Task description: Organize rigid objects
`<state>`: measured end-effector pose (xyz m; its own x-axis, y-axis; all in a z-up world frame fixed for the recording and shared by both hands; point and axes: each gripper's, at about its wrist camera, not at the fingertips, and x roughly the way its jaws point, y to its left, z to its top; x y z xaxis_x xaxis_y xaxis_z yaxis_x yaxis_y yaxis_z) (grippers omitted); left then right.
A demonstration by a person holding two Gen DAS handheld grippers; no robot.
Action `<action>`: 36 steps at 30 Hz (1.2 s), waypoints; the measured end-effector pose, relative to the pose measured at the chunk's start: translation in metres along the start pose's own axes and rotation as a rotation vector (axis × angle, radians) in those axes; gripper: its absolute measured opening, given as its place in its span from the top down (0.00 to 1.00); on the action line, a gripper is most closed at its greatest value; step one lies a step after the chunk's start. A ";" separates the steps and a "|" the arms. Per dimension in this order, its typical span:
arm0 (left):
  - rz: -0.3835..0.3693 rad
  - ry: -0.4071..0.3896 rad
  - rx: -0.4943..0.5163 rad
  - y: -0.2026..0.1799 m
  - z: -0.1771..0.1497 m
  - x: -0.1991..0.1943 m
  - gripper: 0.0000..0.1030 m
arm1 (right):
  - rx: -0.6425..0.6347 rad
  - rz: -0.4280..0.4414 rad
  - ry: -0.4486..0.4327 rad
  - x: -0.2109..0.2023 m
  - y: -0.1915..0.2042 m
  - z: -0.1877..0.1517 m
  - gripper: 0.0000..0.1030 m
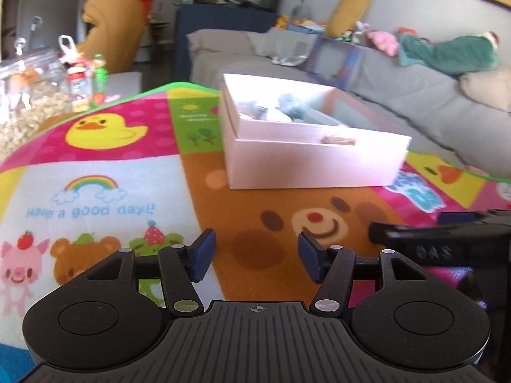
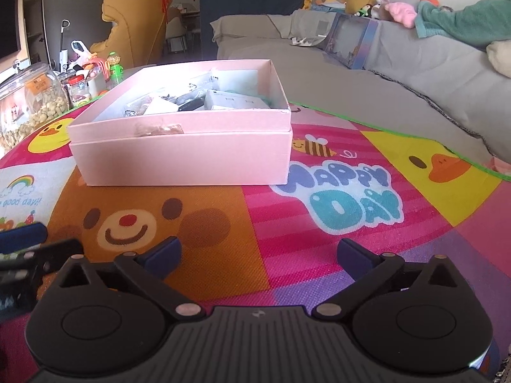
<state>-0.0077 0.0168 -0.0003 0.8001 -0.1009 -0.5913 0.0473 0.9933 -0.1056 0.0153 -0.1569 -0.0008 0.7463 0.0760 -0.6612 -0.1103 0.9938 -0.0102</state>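
Note:
An open pink cardboard box (image 1: 313,162) sits on its lid on a colourful cartoon mat (image 1: 105,172). It holds several small rigid items, white, grey and black (image 2: 220,99). It also shows in the right wrist view (image 2: 182,162). My left gripper (image 1: 255,258) is open and empty, low over the mat in front of the box. My right gripper (image 2: 258,255) is open wide and empty, also in front of the box. The right gripper's fingers (image 1: 415,233) show at the right edge of the left wrist view.
Glass jars of snacks (image 2: 28,108) and small bottles (image 2: 115,67) stand left of the mat. A grey sofa (image 2: 367,73) with toys, a boxed item (image 2: 349,44) and a teal blanket runs behind and to the right. A yellow chair (image 2: 134,22) stands at the back.

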 end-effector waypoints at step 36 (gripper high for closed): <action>0.092 0.003 0.028 -0.007 0.002 0.007 0.42 | 0.020 -0.002 -0.031 0.005 0.008 -0.001 0.00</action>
<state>-0.0012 0.0092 -0.0020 0.8003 -0.0096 -0.5996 -0.0091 0.9996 -0.0282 0.0173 -0.1487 -0.0054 0.7667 0.0762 -0.6374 -0.0957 0.9954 0.0039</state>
